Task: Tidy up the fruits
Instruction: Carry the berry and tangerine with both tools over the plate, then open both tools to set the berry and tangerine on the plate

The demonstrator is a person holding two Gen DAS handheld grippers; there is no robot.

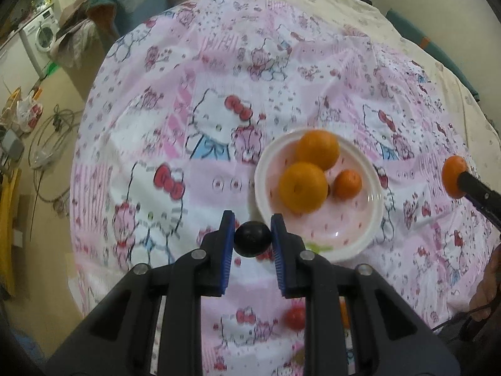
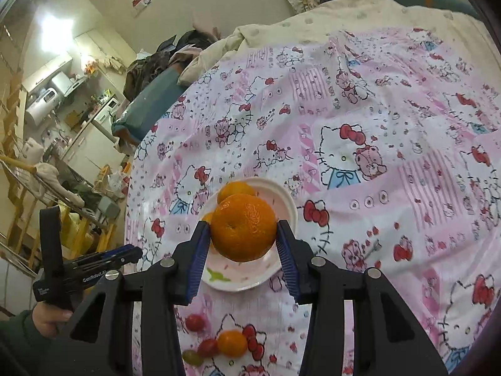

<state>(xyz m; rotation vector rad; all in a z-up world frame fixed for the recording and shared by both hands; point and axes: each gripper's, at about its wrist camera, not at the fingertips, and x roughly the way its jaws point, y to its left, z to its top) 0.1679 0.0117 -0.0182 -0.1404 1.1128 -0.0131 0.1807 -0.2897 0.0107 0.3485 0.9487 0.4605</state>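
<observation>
left wrist view: left gripper (image 1: 253, 235) pinching dark round fruit (image 1: 252, 238) near plate (image 1: 369, 228); right gripper (image 2: 243, 233) clamping orange (image 2: 243, 228).

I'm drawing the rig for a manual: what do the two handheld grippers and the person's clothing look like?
Both grippers, left and right, have black angular bodies, silver pivot screws and ribbed blue pads. The left one's pistol-style handle carries white lettering. A dark green sleeve covers that wrist.

Beyond and left of the left jaws the patterned bedsheet (image 1: 175, 100) lies bare and passable, while the white bowl (image 1: 372, 219) holding three oranges (image 1: 303, 187) blocks the right, and small fruits (image 2: 216, 343) crowd beneath the right jaws.
</observation>
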